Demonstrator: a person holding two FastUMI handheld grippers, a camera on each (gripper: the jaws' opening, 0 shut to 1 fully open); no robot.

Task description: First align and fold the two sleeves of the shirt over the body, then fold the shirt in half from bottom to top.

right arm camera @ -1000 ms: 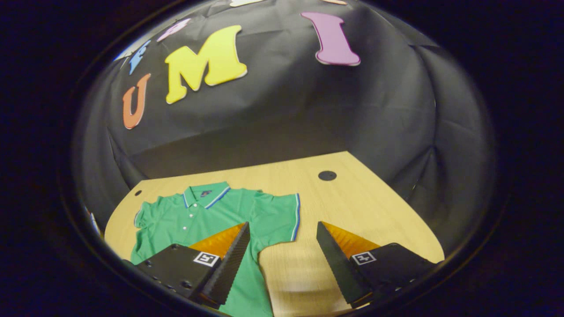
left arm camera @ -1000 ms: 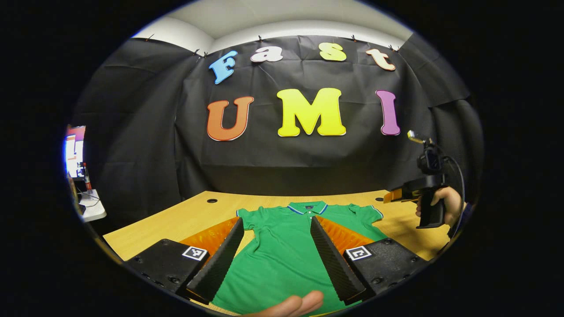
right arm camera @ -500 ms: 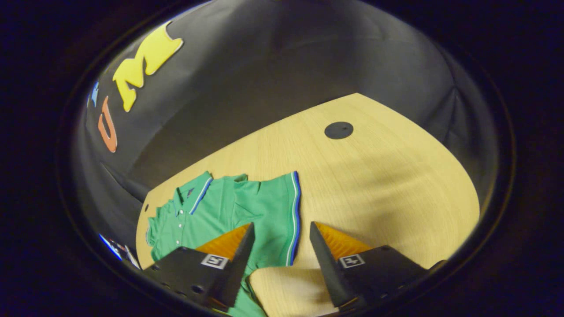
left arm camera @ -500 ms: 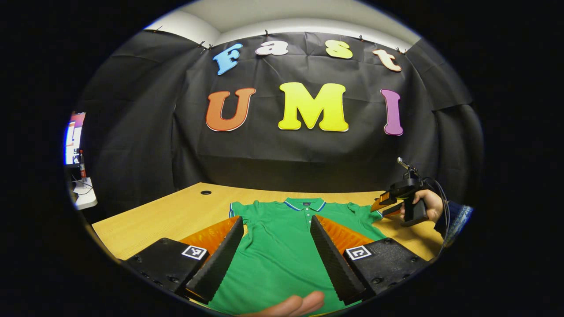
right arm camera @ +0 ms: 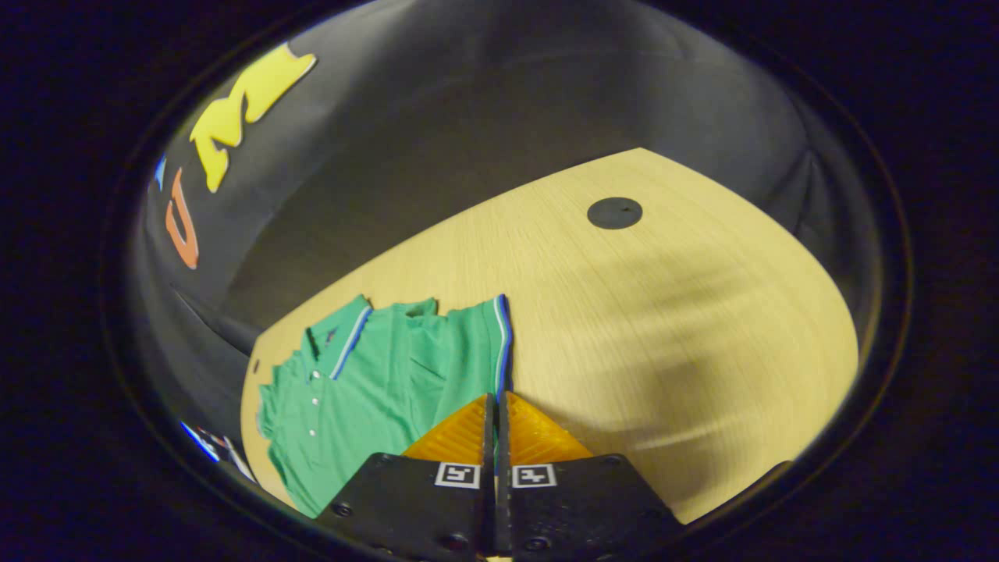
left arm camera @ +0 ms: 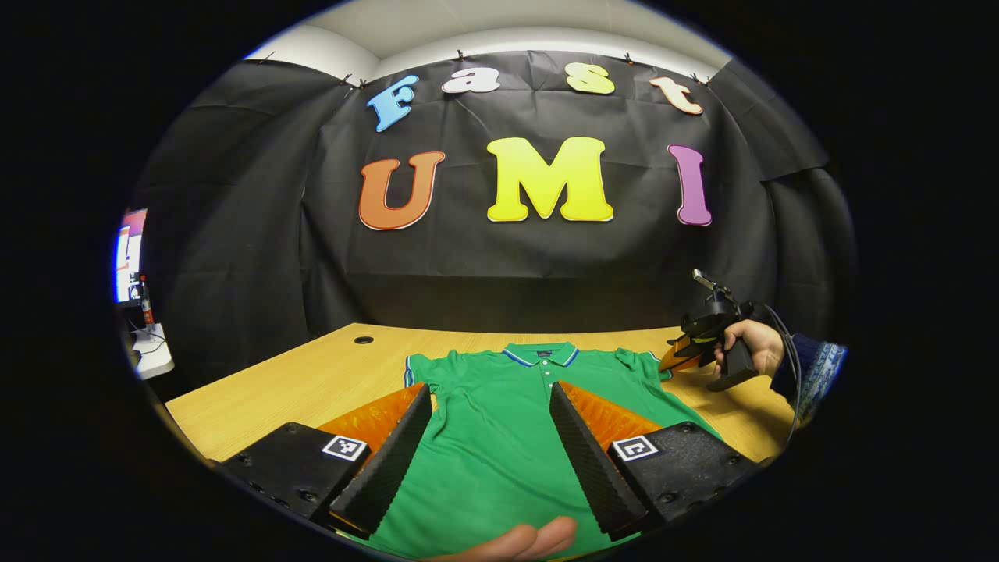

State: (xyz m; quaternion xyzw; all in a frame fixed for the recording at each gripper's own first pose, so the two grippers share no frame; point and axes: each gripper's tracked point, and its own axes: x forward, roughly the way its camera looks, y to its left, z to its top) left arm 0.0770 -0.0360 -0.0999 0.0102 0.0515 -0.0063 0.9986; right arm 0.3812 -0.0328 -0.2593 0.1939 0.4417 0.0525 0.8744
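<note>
A green polo shirt (left arm camera: pixel 492 453) lies flat on the wooden table (left arm camera: pixel 312 382), collar away from me and buttons up. My left gripper (left arm camera: pixel 490 388) hovers open over the shirt's body, with nothing between its fingers. In the right gripper view the shirt (right arm camera: pixel 375 375) spreads to the left, and my right gripper (right arm camera: pixel 496 398) is shut on the striped cuff of its near sleeve (right arm camera: pixel 476 351). The left gripper view shows the right gripper (left arm camera: pixel 673 361) at that sleeve's end, held by a hand (left arm camera: pixel 749 343).
Round cable holes sit in the table (right arm camera: pixel 663 328): one hole (left arm camera: pixel 364 340) far left, another hole (right arm camera: pixel 614 212) beyond the sleeve. A fingertip (left arm camera: pixel 515 540) shows at the bottom edge. A lit screen (left arm camera: pixel 125 254) stands off the table's left.
My right gripper has dropped to the sleeve's cuff and shut on it; it was open a second ago. The left gripper has stayed open over the body.
</note>
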